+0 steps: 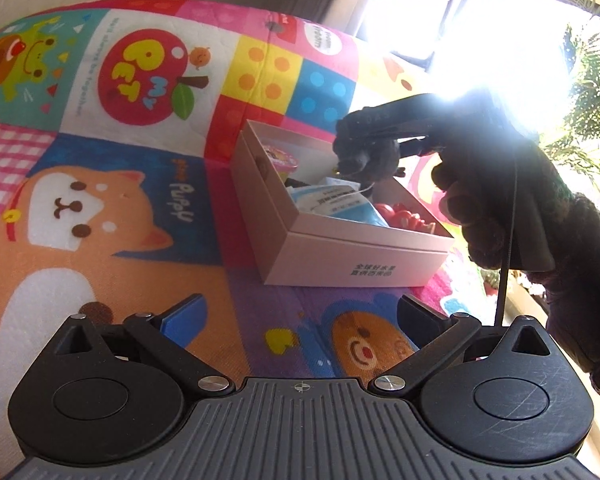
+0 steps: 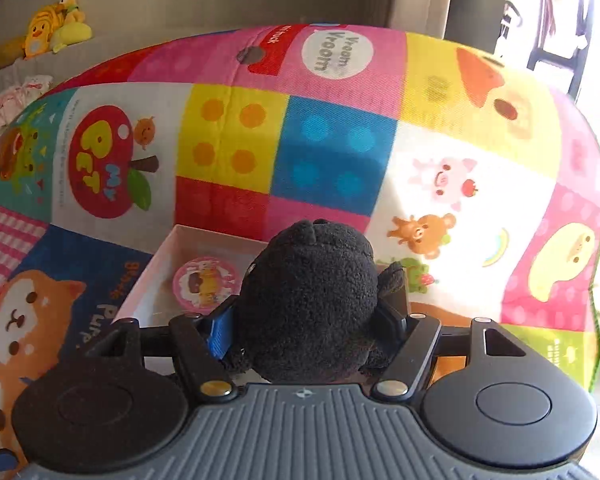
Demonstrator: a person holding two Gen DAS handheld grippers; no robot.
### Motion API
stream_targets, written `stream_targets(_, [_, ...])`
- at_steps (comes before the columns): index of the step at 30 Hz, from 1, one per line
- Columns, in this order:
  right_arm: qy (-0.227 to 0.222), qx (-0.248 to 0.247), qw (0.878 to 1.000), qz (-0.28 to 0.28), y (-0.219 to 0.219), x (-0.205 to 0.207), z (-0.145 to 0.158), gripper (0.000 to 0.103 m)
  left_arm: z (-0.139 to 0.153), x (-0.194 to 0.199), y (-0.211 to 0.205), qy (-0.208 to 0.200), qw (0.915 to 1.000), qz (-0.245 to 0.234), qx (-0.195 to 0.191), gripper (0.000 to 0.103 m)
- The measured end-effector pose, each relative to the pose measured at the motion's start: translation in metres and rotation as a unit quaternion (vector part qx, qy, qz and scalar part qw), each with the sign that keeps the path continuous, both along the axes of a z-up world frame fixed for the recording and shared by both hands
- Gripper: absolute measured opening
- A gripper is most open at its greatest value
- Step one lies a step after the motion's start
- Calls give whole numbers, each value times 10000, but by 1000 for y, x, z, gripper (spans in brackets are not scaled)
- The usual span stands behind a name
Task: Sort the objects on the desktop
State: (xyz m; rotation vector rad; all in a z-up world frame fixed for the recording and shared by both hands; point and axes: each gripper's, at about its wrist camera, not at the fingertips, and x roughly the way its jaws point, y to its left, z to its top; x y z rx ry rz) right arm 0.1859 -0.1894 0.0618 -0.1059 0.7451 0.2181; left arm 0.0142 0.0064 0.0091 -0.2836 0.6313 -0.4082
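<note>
A pink cardboard box stands open on the colourful play mat. Inside it lie a pink round lidded cup, a blue and white packet and a red toy. My left gripper is open and empty, low over the mat in front of the box. My right gripper is shut on a black plush toy and holds it above the box. In the left wrist view the plush toy hangs over the box's far side, held by the right gripper.
The mat covers the whole surface, with its right edge dropping off. Yellow plush toys sit on a ledge at the back left. A bright window and a plant are at the right.
</note>
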Motion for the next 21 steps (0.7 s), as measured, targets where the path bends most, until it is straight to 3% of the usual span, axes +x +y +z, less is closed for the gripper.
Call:
stream_targets(3, [-162,231,9996,70,5,-8,7,75,0,0,2,13,10000,42,-8,103])
stream_targets(8, [-413,-167,9984,359,6,-36,19,76,-4,2,3,62,9999,69,-50,103])
stream_targets(16, [270,-803,9937,740,37,-37,-25,72,-5,0,-3,49,10000,-28,-4,103])
stream_targets(18, [648,-729,9936,567,41,-26,-40,62,-4,-1,-4,39,10000,-32,0,103])
stream_targets(21, [873,-479,9945,314,36,-18,-42,56,-4,-2,-3,39,10000,-12,-25,103])
